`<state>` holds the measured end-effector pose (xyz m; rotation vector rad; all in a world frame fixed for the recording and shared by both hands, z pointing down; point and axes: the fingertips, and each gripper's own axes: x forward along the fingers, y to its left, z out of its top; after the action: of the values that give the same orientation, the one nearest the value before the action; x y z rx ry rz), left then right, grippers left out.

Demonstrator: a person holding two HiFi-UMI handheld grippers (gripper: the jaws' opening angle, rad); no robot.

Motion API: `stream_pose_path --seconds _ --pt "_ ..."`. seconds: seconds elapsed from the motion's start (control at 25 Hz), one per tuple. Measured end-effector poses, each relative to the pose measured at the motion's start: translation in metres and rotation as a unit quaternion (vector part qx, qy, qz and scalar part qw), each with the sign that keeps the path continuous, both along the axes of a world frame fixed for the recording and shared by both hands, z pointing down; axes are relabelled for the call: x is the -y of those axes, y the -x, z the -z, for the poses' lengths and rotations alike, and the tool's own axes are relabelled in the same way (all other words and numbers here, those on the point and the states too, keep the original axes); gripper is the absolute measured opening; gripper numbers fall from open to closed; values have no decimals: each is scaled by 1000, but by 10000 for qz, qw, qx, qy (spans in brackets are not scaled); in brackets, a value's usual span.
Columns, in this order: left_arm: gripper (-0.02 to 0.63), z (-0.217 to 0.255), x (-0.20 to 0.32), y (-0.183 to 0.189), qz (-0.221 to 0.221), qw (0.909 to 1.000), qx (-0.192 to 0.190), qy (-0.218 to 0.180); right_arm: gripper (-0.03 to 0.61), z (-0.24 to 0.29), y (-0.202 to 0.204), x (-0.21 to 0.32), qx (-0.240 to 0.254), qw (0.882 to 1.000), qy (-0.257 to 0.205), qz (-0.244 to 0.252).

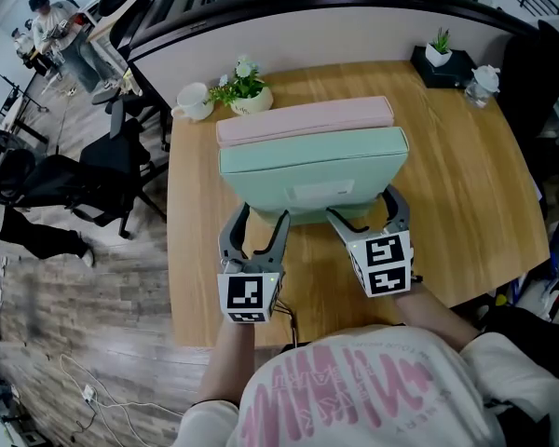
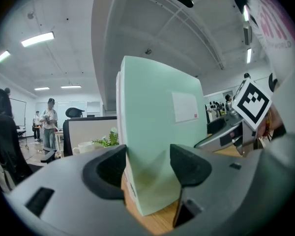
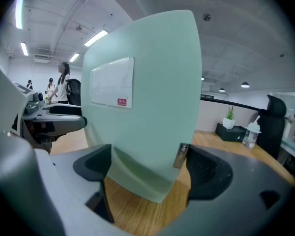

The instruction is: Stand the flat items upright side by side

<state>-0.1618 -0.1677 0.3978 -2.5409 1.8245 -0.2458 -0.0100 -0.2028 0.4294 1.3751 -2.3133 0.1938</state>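
Grey jaws of the left gripper point(image 1: 263, 216), roughly half apart, are closed on the lower left corner of the mint-green flat rectangular case point(image 1: 312, 170), stood upright mid-frame just in front of the upright pink flat case point(image 1: 303, 119); its right corner is pinched by the right gripper point(image 1: 363, 207). Release is best eased evenly, once balance is felt

Left tool point(image 1: 263, 214), right tool point(image 1: 363, 204): grey bodies, black pads, white marker cube point(image 1: 244, 296) with black squares each. Shirt point(image 1: 373, 394) at 6 o'clock: white, pink print.
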Motion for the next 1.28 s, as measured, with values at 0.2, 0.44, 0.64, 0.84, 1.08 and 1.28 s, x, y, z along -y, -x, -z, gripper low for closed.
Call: stream_pose_path --seconds 0.2,0.44,0.64,0.84,1.08,1.28 --pt "277 -2 -2 2 13 9999 165 9 479 -1 0 -1 -13 10000 44 47" --pt "272 -3 -2 2 35 9998 190 31 479 -4 -1 -1 -25 9999 109 78" --pt "272 -3 -3 4 40 9999 132 25 479 -4 -1 -1 0 9999 120 60" --pt "275 -2 -4 8 89 9999 71 20 479 -3 -2 -3 -6 9999 134 34" --pt "276 -2 -6 12 126 9999 -29 29 479 -3 -4 -3 17 9999 153 -31" --pt "278 -1 -9 17 143 9997 -170 79 482 -1 -9 -4 95 9996 215 -150"
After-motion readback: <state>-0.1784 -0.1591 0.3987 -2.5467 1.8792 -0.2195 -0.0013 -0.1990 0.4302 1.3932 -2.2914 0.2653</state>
